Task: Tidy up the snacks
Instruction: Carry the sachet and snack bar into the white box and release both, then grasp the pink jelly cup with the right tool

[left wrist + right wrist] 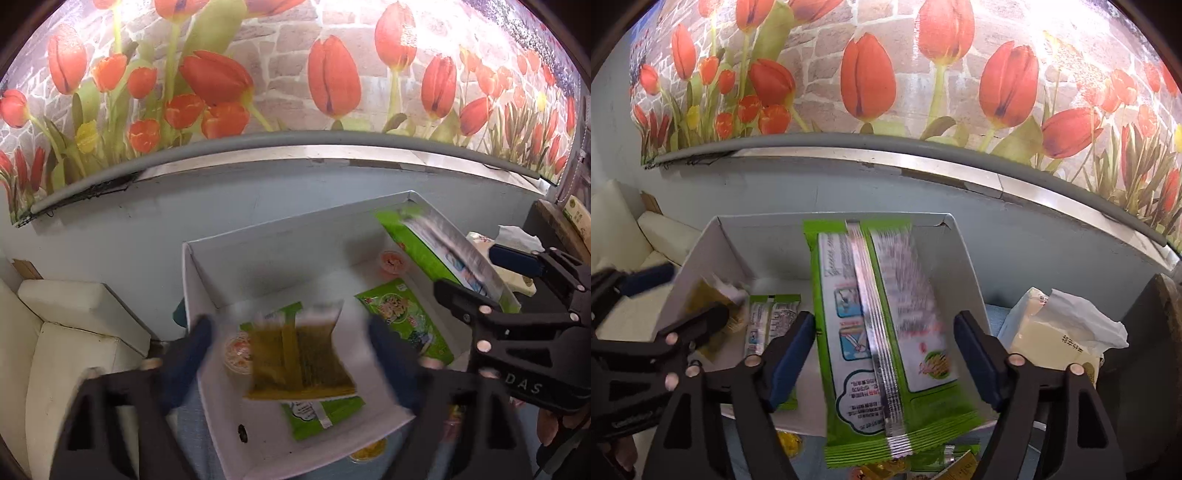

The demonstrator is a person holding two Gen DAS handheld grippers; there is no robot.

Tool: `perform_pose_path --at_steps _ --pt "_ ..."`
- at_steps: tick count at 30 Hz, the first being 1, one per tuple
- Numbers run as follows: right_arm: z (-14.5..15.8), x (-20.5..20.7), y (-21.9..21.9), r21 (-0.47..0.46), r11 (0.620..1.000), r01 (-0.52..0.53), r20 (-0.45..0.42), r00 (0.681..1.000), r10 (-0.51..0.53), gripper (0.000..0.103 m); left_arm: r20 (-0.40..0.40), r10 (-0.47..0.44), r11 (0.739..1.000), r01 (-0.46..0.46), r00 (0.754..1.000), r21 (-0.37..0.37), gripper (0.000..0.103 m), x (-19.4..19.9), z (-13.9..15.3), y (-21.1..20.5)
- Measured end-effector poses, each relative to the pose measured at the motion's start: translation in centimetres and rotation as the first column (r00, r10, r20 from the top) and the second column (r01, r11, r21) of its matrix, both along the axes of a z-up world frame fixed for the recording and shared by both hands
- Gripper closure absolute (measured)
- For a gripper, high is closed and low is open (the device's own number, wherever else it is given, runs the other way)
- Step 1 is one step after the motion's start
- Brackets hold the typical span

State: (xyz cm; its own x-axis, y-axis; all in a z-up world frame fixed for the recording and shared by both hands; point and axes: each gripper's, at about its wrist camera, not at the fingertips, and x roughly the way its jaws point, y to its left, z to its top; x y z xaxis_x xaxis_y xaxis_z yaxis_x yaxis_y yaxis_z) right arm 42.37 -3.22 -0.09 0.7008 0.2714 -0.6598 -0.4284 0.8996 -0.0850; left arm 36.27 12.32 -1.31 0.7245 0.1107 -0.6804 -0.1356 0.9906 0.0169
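A yellow-green packet (pixel 299 354) is seen between the spread fingers of the left gripper (pixel 291 354), above the white box (pixel 207 273); contact can't be told (blur). A large green packet (pixel 886 332) is seen over the box's right side w/ the right gripper (pixel 884 354) fingers apart, not clamped.

The box (pixel 207 280) stands on the counter (pixel 122 229), before the wall (pixel 280 92). Inside the box lie two flat packets (pixel 404 317) and two small cups (pixel 392 261), one cup near the back right, one (pixel 236 350) near the front left. A large packet (pixel 886 332) is over the right side of the box. A tissue pack (pixel 1060 332) lies right of the box. A sofa (pixel 66 332) is to the left.
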Motion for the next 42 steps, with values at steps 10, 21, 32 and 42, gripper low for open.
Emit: perform_pose_path --at_steps 10,21,32,42 --pt "1.9 -1.6 -1.3 0.010 1.000 0.015 0.073 0.997 -0.015 0.015 0.032 -0.004 1.000 0.005 0.999 -0.010 0.000 -1.5 1.5 -0.1" --pt "3.0 -12.4 -7.4 0.087 0.996 0.038 0.156 0.986 -0.051 0.000 0.092 -0.040 0.998 0.044 0.995 -0.045 0.000 -10.0 2.5 -3.5" --pt "-3.9 -20.9 -12.4 0.095 0.995 0.041 0.086 0.995 -0.049 0.000 0.089 -0.094 0.993 0.100 0.992 -0.058 0.000 -20.4 -1.3 -8.5" --pt "-10.7 -18.1 -9.1 0.117 0.993 -0.006 -0.056 0.998 0.013 0.011 0.076 -0.080 0.994 0.086 0.994 -0.073 0.000 -25.1 -4.1 -9.6"
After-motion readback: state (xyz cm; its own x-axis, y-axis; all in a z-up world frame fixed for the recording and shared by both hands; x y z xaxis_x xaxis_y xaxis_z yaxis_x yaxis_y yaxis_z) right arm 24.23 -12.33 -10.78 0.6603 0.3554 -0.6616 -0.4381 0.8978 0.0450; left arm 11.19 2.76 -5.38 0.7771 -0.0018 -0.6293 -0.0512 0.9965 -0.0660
